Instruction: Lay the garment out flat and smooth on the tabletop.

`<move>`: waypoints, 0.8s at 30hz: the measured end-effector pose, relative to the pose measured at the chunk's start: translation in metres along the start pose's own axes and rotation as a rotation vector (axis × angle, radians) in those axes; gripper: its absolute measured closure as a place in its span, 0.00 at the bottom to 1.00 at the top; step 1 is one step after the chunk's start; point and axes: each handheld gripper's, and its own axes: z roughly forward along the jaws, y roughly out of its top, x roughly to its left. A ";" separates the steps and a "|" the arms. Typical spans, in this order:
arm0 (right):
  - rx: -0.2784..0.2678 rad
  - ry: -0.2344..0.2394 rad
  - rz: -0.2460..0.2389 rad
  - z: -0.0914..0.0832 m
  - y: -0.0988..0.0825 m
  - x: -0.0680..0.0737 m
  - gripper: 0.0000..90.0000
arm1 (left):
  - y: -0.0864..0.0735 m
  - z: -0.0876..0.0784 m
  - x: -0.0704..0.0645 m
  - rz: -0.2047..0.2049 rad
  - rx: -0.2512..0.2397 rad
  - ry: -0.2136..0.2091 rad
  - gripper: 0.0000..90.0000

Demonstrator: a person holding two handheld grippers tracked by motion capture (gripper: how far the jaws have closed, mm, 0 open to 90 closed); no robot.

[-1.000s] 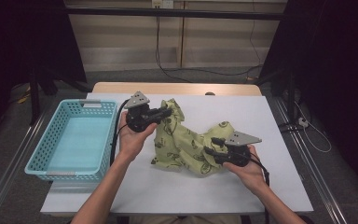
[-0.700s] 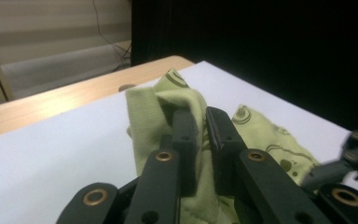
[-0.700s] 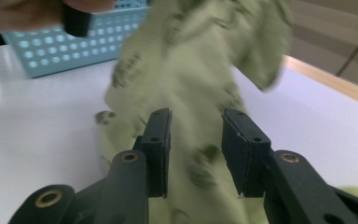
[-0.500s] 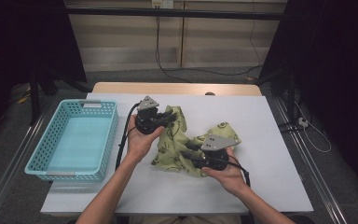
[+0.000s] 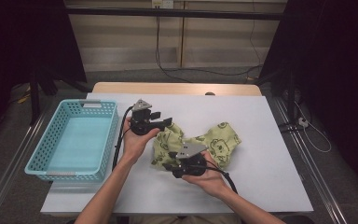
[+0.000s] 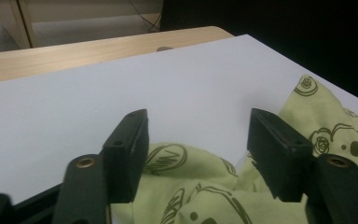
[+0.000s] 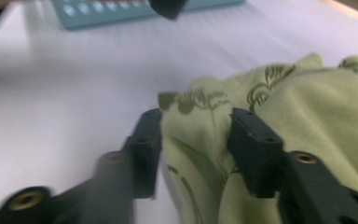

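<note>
Right claw (image 7: 193,140) slid leftward, now clamped on bunched green cloth (image 5: 214,140) — left claw (image 6: 198,140) just parted, edges blurred.

The high view looks forward and down from above the near edge of the white table (image 5: 270,154). Each gripper view rides low and close over that table. All three views share the green cloth (image 5: 214,142) (image 6: 205,196) (image 7: 298,121).

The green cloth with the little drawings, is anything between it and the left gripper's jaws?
No. The left gripper has just opened its jaws, and the green cloth lies right below and between them with nothing in the way. The pads are not pressing it.
</note>
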 end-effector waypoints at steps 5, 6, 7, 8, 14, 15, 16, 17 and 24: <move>0.067 -0.035 -0.024 0.009 -0.006 -0.003 0.41 | 0.000 0.002 -0.003 0.017 0.003 0.006 0.29; 0.073 -0.046 -0.032 0.010 -0.007 -0.003 0.41 | 0.000 0.002 -0.002 0.020 0.003 0.008 0.28; 0.078 -0.052 -0.039 0.011 -0.007 -0.003 0.41 | -0.001 0.003 -0.002 0.021 0.002 0.009 0.28; 0.090 -0.060 -0.058 0.013 -0.008 -0.003 0.41 | 0.000 0.001 0.000 0.058 0.033 0.012 0.27; 0.095 -0.119 -0.071 0.014 -0.012 -0.004 0.68 | -0.001 -0.001 -0.002 0.016 -0.003 0.018 0.25; 0.089 -0.118 -0.059 0.013 -0.013 -0.007 0.72 | -0.001 -0.001 -0.001 0.020 -0.003 0.018 0.24; 0.080 -0.109 -0.043 0.012 -0.013 -0.010 0.78 | -0.001 -0.002 -0.001 0.016 -0.007 0.019 0.24; 0.074 -0.103 -0.021 0.010 -0.012 -0.011 0.82 | 0.000 -0.004 0.002 0.057 0.019 0.021 0.24; -0.022 -0.082 0.038 -0.010 -0.002 -0.021 0.87 | 0.000 -0.006 0.004 -0.010 -0.032 0.028 0.22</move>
